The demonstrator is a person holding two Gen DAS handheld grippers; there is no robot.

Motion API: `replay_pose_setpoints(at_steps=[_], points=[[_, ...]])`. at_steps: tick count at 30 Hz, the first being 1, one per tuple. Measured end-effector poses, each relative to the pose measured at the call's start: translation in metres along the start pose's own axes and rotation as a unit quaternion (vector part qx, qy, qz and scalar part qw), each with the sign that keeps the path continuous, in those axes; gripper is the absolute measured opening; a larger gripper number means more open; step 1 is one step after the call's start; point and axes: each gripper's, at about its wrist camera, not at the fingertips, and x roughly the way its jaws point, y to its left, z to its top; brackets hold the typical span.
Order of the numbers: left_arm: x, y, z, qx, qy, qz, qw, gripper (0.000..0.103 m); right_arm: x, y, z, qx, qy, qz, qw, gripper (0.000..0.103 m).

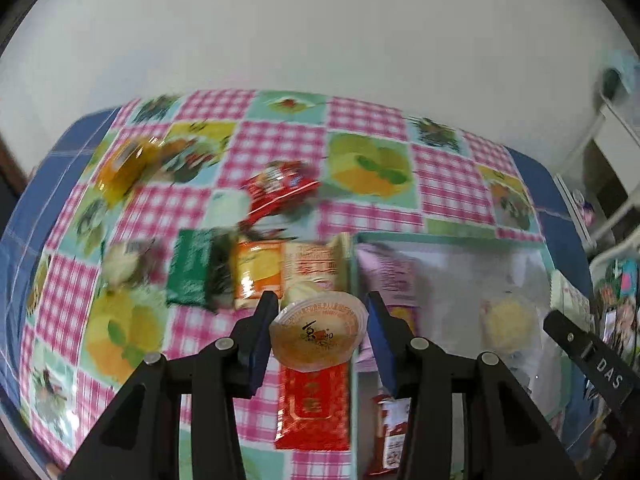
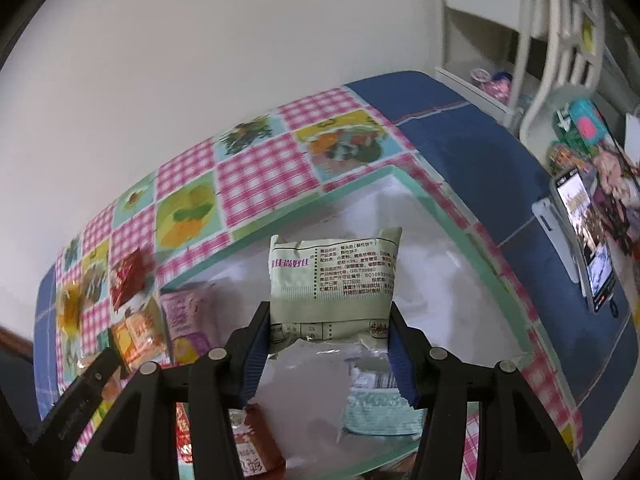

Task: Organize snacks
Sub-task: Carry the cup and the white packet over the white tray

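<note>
Snacks in loose wrappers lie scattered over the checked, fruit-printed tabletop (image 1: 280,140), left of a shallow teal-rimmed tray (image 1: 452,236), apparently awaiting sorting. The left gripper (image 1: 318,332) stands wide, its blue pads either side of a small clear jelly cup (image 1: 318,334) near the tray's edge; contact is unclear. The right gripper (image 2: 330,344) pinches a pale green biscuit packet (image 2: 334,276) by its lower end above the tray, probably to set it inside.
</note>
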Motion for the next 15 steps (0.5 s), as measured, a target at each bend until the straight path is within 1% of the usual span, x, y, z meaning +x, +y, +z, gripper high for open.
replay_pose_setpoints(at_steps=[6, 10, 15], points=[[0.002, -0.033, 0.001, 0.044, -0.01, -0.009, 0.9989, 0.046, 0.005, -0.007, 0.006, -0.001, -0.011, -0.011, 1.0, 0.056], [0.004, -0.053, 0.0, 0.07, -0.017, -0.017, 0.9973, 0.046, 0.011, -0.011, 0.01, -0.01, -0.021, -0.037, 0.999, 0.057], [0.011, -0.077, -0.001, 0.106, -0.022, -0.027, 0.9938, 0.046, 0.026, -0.017, 0.015, -0.013, -0.02, -0.052, 0.998, 0.057]])
